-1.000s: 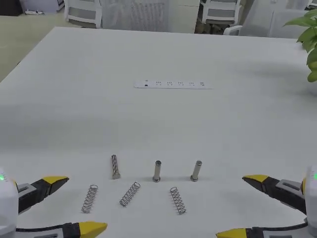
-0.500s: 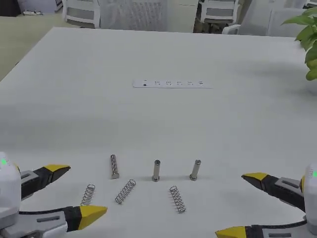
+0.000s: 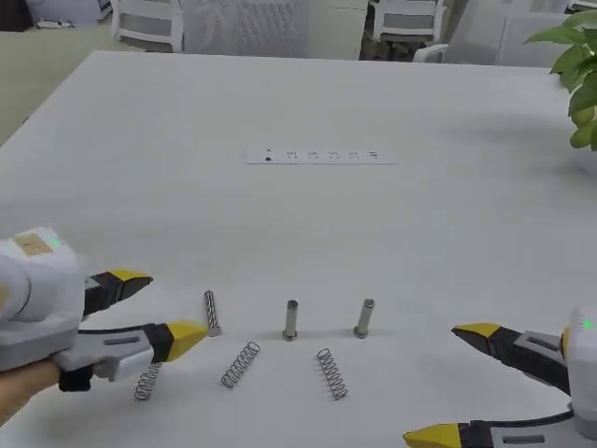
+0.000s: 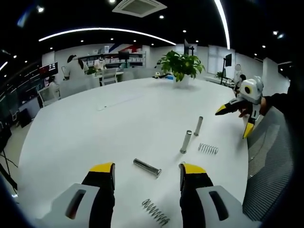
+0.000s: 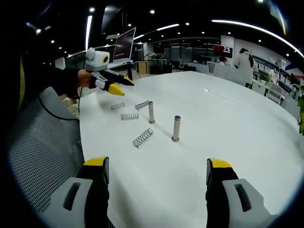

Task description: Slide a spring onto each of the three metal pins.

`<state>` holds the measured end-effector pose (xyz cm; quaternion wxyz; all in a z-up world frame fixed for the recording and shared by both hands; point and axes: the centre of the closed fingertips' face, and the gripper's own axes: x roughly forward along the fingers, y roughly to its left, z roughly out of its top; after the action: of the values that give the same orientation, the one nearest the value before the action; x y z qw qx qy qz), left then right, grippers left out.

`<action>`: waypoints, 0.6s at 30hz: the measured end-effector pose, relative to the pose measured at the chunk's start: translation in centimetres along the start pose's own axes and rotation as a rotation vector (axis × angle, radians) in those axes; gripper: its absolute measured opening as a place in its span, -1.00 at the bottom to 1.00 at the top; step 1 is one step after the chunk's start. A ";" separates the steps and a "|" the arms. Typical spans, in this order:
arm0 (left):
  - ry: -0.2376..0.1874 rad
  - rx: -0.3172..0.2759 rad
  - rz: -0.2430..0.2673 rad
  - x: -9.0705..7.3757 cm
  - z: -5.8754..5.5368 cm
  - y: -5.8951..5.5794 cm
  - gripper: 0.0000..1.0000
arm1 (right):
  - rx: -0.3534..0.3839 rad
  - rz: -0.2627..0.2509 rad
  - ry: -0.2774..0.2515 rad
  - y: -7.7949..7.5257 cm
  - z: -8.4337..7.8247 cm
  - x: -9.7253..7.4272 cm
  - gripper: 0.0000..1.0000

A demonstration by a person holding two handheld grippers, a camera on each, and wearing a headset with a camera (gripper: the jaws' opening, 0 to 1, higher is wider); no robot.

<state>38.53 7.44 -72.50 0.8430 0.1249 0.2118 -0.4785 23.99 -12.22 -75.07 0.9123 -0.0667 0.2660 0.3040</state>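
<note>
Nearest the person, the left claw (image 3: 160, 308) and right claw (image 3: 451, 383) hovered over the white table (image 3: 298, 224), each released with its yellow-tipped jaws wide apart and grasping nothing. Just beyond them, three springs lay loose in a row on the table: the left spring (image 3: 145, 382), partly covered by the left claw in the head view, the middle spring (image 3: 240, 364) and the right spring (image 3: 332, 373). None sat on a pin. Behind the springs came the three pins: the left pin (image 3: 212, 313) lay flat, just beside the left claw's lower tip, while the middle pin (image 3: 291, 320) and right pin (image 3: 364, 318) stood upright. In the left gripper view the lying pin appeared between that claw's tips. The right claw was well apart from the right pin. Farther back a power strip (image 3: 320, 156) lay flat on the table, a plant (image 3: 578, 75) stood at the far right, and chairs (image 3: 149, 23) stood past the far edge.
</note>
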 end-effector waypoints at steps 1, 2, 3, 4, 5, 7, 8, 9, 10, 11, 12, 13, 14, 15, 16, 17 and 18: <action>0.009 -0.001 0.001 0.4 0.0 0.1 -0.02 | 0.001 0.000 0.000 0.0 0.0 0.0 0.67; 0.011 -0.003 -0.002 0.6 0.1 0.1 -0.05 | 0.002 0.000 0.001 0.0 0.0 0.0 0.66; 0.015 -0.006 -0.003 0.9 0.1 0.1 -0.07 | 0.001 0.000 0.001 0.0 -0.1 0.0 0.66; 0.019 -0.009 0.000 1.2 0.1 0.2 -0.09 | 0.001 0.000 0.001 0.0 -0.1 0.0 0.66; 0.026 -0.013 0.005 1.4 0.1 0.3 -0.12 | 0.002 0.000 0.002 0.0 -0.1 0.0 0.66; 0.045 -0.020 0.019 1.9 -0.2 0.6 -0.17 | 0.003 -0.001 0.001 -0.1 -0.1 0.0 0.66; 0.049 -0.023 0.023 2.1 -0.2 0.7 -0.20 | 0.004 -0.002 0.002 -0.1 -0.1 0.0 0.66; 0.052 -0.032 0.025 2.4 -0.2 0.7 -0.21 | 0.004 -0.002 0.002 -0.1 -0.1 0.0 0.66; 0.057 -0.044 0.027 2.5 -0.2 0.8 -0.23 | 0.004 -0.002 0.003 -0.1 -0.1 0.0 0.66; 0.065 -0.057 0.031 2.8 -0.3 0.8 -0.25 | 0.005 -0.001 0.003 -0.1 -0.1 0.0 0.66; 0.068 -0.062 0.035 3.0 -0.3 0.9 -0.27 | 0.006 0.000 0.001 -0.1 -0.1 0.1 0.66; 0.080 -0.069 0.041 3.2 -0.5 1.0 -0.29 | 0.006 0.000 0.001 -0.1 -0.1 0.1 0.66; 0.086 -0.071 0.044 3.3 -0.6 1.0 -0.30 | 0.005 -0.001 0.002 -0.1 -0.1 0.1 0.66; 0.097 -0.073 0.051 3.5 -0.7 1.1 -0.31 | 0.005 0.000 0.003 -0.1 -0.2 0.1 0.66; 0.099 -0.075 0.053 3.7 -0.7 1.1 -0.32 | 0.005 0.001 0.003 -0.1 -0.2 0.1 0.65; 0.104 -0.077 0.057 3.8 -0.8 1.2 -0.33 | 0.003 0.001 0.004 0.0 -0.2 0.1 0.65; 0.125 -0.078 0.065 3.9 -1.1 1.3 -0.35 | 0.003 0.003 0.005 0.0 -0.2 0.1 0.65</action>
<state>41.15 5.55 -75.31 0.8473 0.1283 0.2785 -0.4336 23.96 -12.21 -75.25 0.9114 -0.0657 0.2687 0.3047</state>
